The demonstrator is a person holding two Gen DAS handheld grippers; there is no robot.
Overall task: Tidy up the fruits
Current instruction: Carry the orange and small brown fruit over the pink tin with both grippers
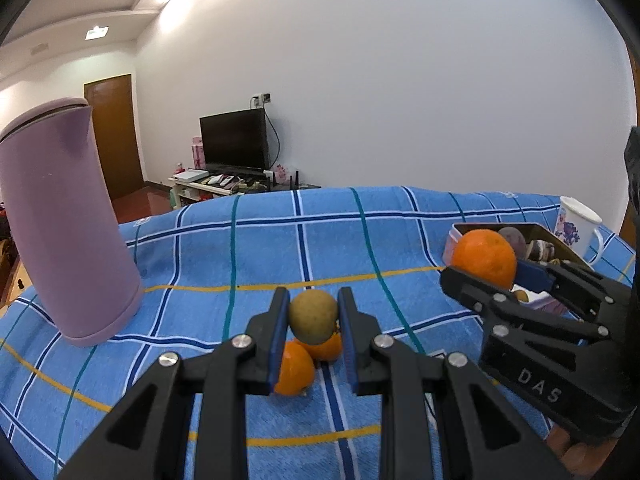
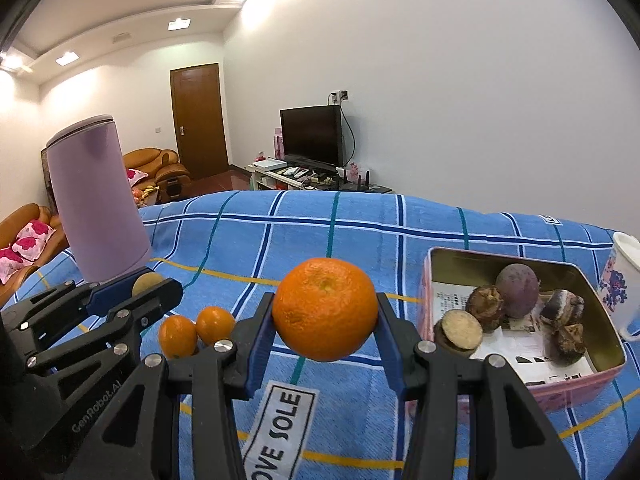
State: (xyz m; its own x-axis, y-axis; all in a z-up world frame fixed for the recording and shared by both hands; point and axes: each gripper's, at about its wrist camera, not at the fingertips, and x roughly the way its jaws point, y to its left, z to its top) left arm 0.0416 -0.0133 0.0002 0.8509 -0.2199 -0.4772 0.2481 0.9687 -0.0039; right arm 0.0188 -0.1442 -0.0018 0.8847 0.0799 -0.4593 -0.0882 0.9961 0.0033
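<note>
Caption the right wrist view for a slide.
Right hand-held gripper holds a large orange above the blue plaid cloth, beside a pink tin.

The right gripper (image 2: 325, 316) clamps a large orange (image 2: 325, 309) above the blue checked cloth (image 2: 280, 236), just left of the pink tin (image 2: 560, 390), which holds a purple round fruit (image 2: 517, 289) and several brown pieces. Farther left of the tin lie two small oranges (image 2: 196, 330), touching each other. Beyond them the left gripper (image 2: 146, 286) grips a tan round fruit (image 2: 145, 283) before a lilac cylindrical container (image 2: 98, 204); a white mug (image 2: 622, 280) stands right of the tin.
</note>
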